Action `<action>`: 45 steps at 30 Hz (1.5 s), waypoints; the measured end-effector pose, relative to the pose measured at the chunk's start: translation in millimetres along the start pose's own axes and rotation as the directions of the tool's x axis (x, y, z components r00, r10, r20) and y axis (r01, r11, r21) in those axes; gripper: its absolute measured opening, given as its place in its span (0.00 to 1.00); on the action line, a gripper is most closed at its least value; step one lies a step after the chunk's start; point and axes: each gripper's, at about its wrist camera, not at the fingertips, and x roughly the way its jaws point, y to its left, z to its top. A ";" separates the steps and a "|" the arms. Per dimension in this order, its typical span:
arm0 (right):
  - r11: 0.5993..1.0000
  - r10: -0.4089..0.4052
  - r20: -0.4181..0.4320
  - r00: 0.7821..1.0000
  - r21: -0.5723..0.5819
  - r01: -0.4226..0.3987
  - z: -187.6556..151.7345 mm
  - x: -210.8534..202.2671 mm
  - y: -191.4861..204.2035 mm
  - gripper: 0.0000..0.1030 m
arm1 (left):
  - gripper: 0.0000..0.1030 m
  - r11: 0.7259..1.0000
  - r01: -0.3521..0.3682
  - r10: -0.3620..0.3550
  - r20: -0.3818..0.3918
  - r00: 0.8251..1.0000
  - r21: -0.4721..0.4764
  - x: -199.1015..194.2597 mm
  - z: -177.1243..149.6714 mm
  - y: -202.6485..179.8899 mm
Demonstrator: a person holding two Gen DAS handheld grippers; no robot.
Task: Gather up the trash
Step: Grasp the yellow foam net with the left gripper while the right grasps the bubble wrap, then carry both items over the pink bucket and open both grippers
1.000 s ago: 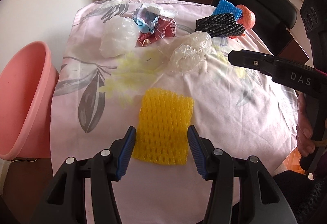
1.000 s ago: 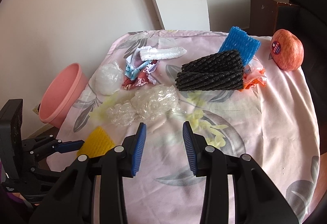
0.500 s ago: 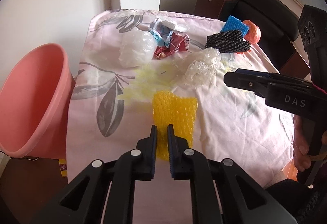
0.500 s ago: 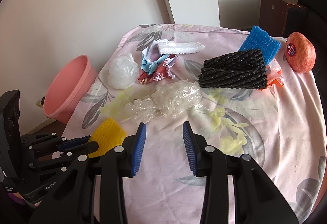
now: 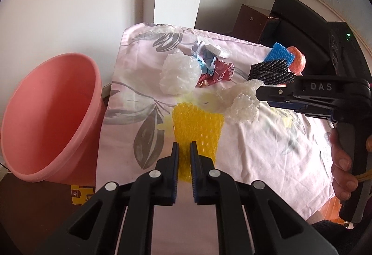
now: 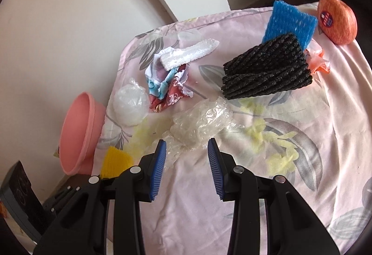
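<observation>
**A:** Counting the trash on the flowered cloth (image 6: 267, 185), what do you get?

**B:** One yellow foam net (image 5: 197, 126), near the left edge. One pink basin (image 5: 46, 120) stands off the table's left side, just beside that edge. Farther in, one white crumpled bag (image 5: 179, 74), one clear crumpled bag (image 6: 202, 122), and one bundle of printed wrappers (image 6: 169, 90) in red and blue, though how many wrappers are in it I cannot tell.

**A:** And at the far end?

**B:** One white foam strip (image 6: 190, 52) lying on the wrappers, one black foam net (image 6: 267, 73), one blue foam net (image 6: 288, 22) partly under the black one, one orange plastic scrap (image 6: 318, 62) at the black net's right end, and one netted fruit (image 6: 337, 20) in the far right corner.

**A:** The two tongs?

**B:** The left gripper (image 5: 183, 150) is pinched narrow on the near edge of the yellow foam net. The right gripper (image 6: 186, 152) stands part open, empty, with the near fringe of the clear crumpled bag lying between its blue pads (image 6: 158, 169). One hand (image 5: 341, 159) shows on its handle.
</observation>
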 end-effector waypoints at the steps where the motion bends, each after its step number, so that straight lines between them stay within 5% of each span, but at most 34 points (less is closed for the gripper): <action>1: 0.999 0.005 -0.009 1.000 0.035 -0.004 3.1 2.3 -3.4 0.37 | 0.08 1.000 0.003 -0.003 0.005 1.000 -0.001 -1.0 0.5 0.3; 6: 0.989 0.038 -0.055 0.998 0.144 -0.029 11.8 19.5 -12.0 0.38 | 0.08 1.000 0.003 -0.003 0.014 1.000 -0.003 -2.0 0.8 2.2; 16: 0.997 0.011 -0.046 0.999 0.072 -0.008 10.7 29.3 1.3 0.41 | 0.08 0.999 -0.007 0.007 -0.005 1.000 -0.048 5.0 1.1 11.5; 24: 0.998 -0.004 -0.015 1.000 -0.062 0.003 -0.9 21.7 20.1 0.34 | 0.08 0.997 -0.030 0.031 0.005 1.000 -0.071 4.4 2.8 15.7; 29: 0.973 -0.040 0.074 0.996 -0.222 0.055 -12.9 0.6 42.9 0.34 | 0.08 0.995 -0.057 0.060 0.031 0.998 -0.087 -1.7 7.1 21.7; 35: 0.927 0.023 0.167 0.986 -0.372 0.041 -20.0 -17.4 78.7 0.34 | 0.08 0.987 -0.099 0.108 0.068 0.992 -0.130 -12.2 13.0 34.8; 45: 0.852 0.109 0.167 0.980 -0.524 -0.005 -14.9 -2.8 137.1 0.34 | 0.08 0.951 -0.202 0.234 0.118 0.965 -0.234 -36.1 18.7 77.7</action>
